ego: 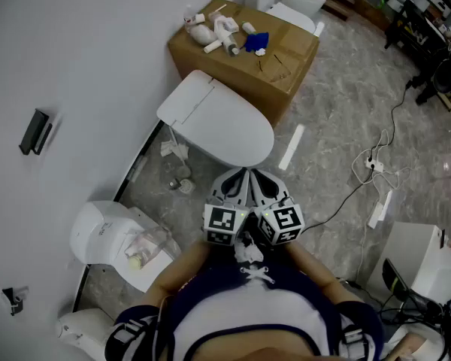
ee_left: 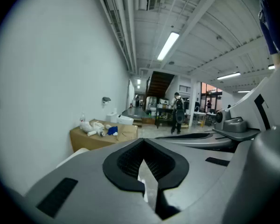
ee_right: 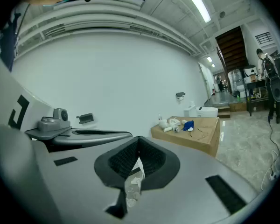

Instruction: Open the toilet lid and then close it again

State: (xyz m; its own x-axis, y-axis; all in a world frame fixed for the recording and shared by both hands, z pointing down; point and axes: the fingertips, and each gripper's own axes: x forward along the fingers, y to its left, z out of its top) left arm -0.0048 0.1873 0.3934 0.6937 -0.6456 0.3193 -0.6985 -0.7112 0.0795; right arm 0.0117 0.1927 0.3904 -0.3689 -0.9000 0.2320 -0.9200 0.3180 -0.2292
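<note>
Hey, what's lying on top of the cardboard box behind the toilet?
On the cardboard box lie several white plastic pieces and a small blue thing. The box's flaps are closed, so whatever is inside it cannot be seen.

I see the toilet (ego: 218, 122) against the wall, the cardboard box (ego: 286, 70) just behind it with small parts (ego: 224, 34) on top. My left gripper (ego: 239, 177) and right gripper (ego: 257, 177) sit side by side before the toilet's front. A power strip (ego: 373, 165) lies well to the toilet's right.
</note>
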